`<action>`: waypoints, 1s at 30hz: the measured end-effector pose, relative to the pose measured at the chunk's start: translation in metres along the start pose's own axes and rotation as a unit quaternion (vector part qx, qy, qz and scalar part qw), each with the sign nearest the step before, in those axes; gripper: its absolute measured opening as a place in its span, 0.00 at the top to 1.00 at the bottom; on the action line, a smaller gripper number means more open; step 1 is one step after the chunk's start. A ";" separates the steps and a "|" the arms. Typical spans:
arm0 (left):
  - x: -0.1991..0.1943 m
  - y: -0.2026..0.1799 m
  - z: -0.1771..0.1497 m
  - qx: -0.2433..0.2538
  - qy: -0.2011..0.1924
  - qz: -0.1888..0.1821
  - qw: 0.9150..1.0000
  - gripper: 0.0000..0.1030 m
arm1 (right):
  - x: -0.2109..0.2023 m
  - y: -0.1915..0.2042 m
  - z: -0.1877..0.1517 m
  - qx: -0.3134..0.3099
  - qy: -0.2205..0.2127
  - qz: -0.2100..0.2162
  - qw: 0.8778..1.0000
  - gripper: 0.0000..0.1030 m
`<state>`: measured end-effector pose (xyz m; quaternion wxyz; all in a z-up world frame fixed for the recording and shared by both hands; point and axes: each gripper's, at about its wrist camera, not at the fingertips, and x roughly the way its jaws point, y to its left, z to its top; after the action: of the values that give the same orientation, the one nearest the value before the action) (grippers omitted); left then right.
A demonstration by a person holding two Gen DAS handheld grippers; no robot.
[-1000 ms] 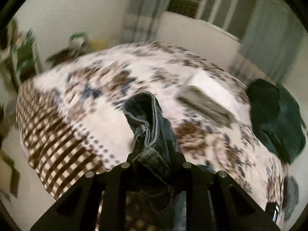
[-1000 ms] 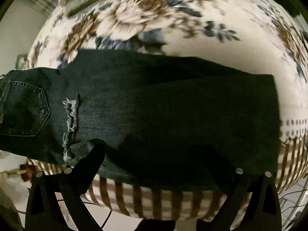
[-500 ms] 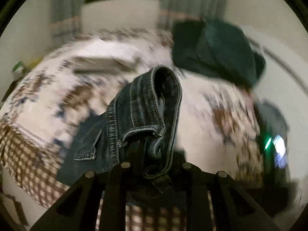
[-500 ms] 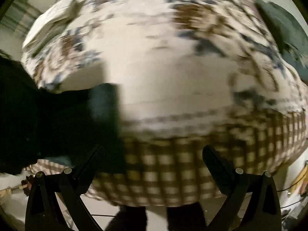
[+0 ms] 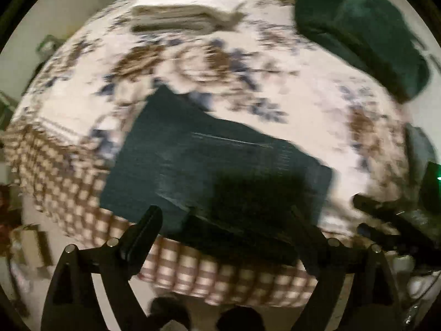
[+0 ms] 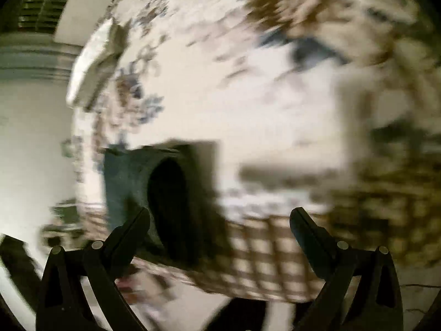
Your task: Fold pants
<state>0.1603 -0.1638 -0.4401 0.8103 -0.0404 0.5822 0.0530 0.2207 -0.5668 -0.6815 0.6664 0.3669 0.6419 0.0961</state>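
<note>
The pants (image 5: 209, 165) lie folded on the bed (image 5: 317, 96), near its checked front edge, with one layer doubled over the other. The left tool (image 5: 224, 220) hangs above them, fingers apart and holding nothing. The right tool (image 6: 220, 220) is also spread wide and empty, off to the pants' right. A dark green garment (image 5: 358, 33) sits at the far corner.

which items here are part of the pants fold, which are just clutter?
Job:
- dark blue denim pants, folded flat on the bed
- left tongs, open
- right tongs, open

Lying about:
- floral and checked bedspread
- dark green bundled garment
- pale folded cloth stack
</note>
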 end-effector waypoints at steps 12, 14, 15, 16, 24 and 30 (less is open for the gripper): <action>0.006 0.032 0.016 0.026 -0.001 0.067 0.997 0.13 | 0.077 0.035 -0.004 0.015 0.029 0.040 0.999 0.66; 0.003 0.032 0.016 0.019 0.006 0.046 0.999 0.13 | 0.071 0.042 -0.011 -0.002 0.013 0.019 1.000 0.79; 0.000 0.030 0.013 0.018 0.014 0.028 0.999 0.13 | 0.064 0.043 -0.013 -0.007 0.010 0.016 1.000 0.82; -0.001 0.027 0.014 0.017 0.022 0.016 0.999 0.13 | 0.058 0.045 -0.014 -0.010 0.006 0.014 1.000 0.87; -0.038 -0.024 -0.003 0.058 0.045 -0.079 0.994 0.13 | 0.007 0.041 -0.022 -0.006 -0.015 0.024 1.000 0.90; -0.049 -0.054 -0.014 0.093 0.041 -0.087 0.991 0.13 | -0.023 0.011 -0.023 0.004 -0.032 0.010 0.999 0.90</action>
<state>0.1389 -0.2205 -0.3975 0.7876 -0.0175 0.6115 -0.0735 0.1996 -0.5645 -0.6543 0.6840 0.3793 0.6169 0.0883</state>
